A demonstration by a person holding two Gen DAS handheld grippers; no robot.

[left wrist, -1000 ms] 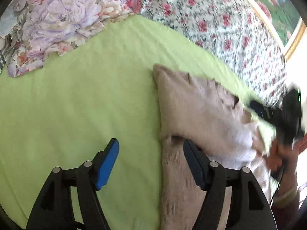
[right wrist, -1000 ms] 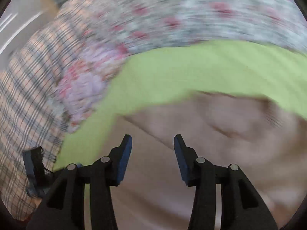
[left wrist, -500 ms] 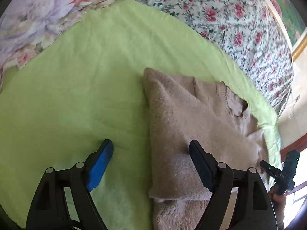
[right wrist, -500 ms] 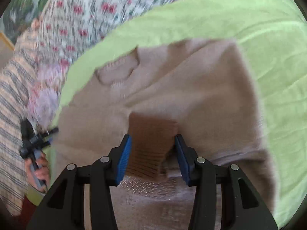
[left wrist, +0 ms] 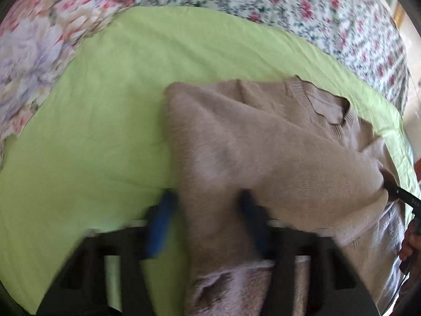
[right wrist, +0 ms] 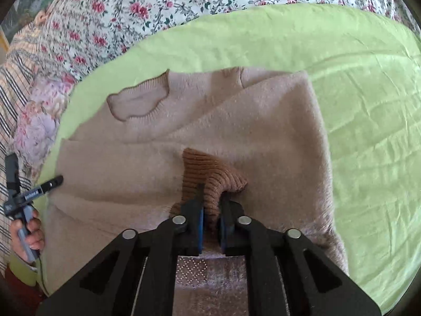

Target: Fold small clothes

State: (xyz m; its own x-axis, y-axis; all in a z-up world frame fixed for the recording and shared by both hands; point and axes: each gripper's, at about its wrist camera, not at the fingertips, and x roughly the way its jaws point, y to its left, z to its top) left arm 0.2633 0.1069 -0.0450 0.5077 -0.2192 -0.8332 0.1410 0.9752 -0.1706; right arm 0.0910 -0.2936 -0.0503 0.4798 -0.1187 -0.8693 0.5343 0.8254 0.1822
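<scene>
A beige knitted sweater (left wrist: pixel 263 144) lies partly folded on a green sheet (left wrist: pixel 105 105), its neck opening (right wrist: pixel 136 102) toward the far side. In the left wrist view my left gripper (left wrist: pixel 208 210) straddles the sweater's near left edge. Its blurred jaws are closing with the fabric between them, and the left pad (left wrist: pixel 160 223) still looks just off the cloth. My right gripper (right wrist: pixel 211 210) has its jaws closing and its pads pinch the sweater's brown ribbed cuff (right wrist: pixel 210 168), which stands up in a peak. The left gripper's tool (right wrist: pixel 15 200) shows at the right wrist view's left edge.
Floral bedding (left wrist: pixel 289 5) rings the green sheet on the far side, with a striped cloth (right wrist: pixel 15 79) at the left of the right wrist view. A hand (left wrist: pixel 410 242) holding the right gripper's tool shows at the left wrist view's right edge.
The left gripper slid right until it straddles the sweater's edge, and its jaws narrowed. The right gripper dropped onto the brown cuff and closed on it, lifting it into a peak.
</scene>
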